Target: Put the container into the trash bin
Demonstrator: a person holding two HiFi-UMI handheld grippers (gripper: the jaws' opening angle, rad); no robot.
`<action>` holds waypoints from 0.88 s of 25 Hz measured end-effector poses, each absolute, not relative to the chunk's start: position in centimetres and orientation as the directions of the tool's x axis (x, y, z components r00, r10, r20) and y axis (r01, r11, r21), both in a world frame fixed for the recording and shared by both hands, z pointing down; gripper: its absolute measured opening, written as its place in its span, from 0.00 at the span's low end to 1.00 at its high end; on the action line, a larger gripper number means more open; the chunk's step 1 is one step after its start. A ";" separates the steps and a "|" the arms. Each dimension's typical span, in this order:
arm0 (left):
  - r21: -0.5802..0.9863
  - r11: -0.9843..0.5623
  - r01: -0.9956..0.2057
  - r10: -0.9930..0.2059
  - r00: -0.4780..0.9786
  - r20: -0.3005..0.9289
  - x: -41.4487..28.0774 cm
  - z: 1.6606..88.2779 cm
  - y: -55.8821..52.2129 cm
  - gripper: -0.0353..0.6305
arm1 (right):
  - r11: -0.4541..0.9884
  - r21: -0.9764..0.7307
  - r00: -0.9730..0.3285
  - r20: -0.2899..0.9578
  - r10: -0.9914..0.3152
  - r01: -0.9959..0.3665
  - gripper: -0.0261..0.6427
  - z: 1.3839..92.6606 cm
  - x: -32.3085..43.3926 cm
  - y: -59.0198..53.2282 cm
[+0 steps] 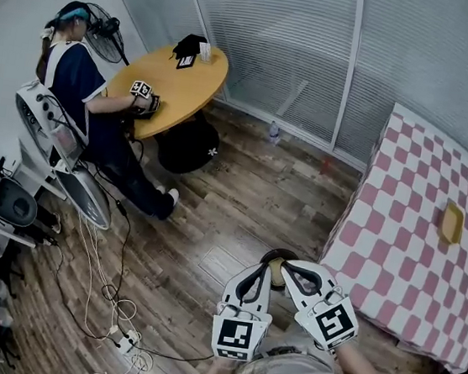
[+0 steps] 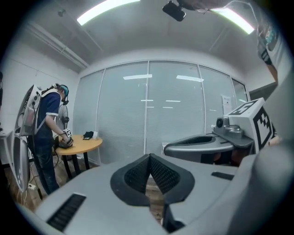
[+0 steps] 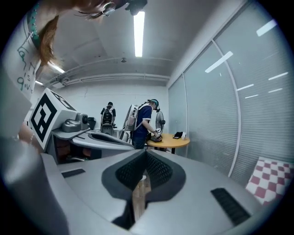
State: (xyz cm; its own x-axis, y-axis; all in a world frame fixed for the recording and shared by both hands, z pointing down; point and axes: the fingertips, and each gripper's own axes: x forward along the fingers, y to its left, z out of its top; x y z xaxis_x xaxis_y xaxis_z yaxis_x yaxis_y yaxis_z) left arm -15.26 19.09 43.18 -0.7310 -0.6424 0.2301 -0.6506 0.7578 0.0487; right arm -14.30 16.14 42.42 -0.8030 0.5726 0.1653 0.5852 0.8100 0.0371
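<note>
The left gripper [image 2: 149, 158] and right gripper [image 3: 146, 153] each have their jaws pressed together on nothing, and they are held side by side at the bottom centre of the head view with their tips close. A table under a pink-and-white checked cloth [image 1: 410, 203] fills the right of that frame, and a person [image 1: 78, 78] is at a round wooden table [image 1: 183, 87] in the upper left. A dark-rimmed trash bin [image 1: 277, 253] shows between the gripper tips, just beside the checked table's corner. The yellow container [image 1: 451, 222] lies on the cloth near the right edge, well apart from both grippers.
</note>
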 end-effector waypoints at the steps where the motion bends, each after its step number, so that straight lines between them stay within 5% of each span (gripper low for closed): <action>1: 0.042 0.754 -0.656 -0.649 -0.732 0.208 -15.1 41.9 18.8 0.06 | 0.814 0.046 -0.810 0.146 0.568 0.579 0.03 41.2 -14.2 16.0; 10: -0.002 0.724 -0.690 -0.690 -0.723 0.027 -14.0 32.5 17.6 0.06 | 0.842 0.135 -0.849 -0.005 0.528 0.522 0.03 32.1 -13.4 15.9; 22: -0.005 0.726 -0.688 -0.687 -0.726 0.039 -14.0 35.6 17.4 0.06 | 0.848 0.117 -0.853 -0.007 0.521 0.517 0.03 34.6 -13.1 15.1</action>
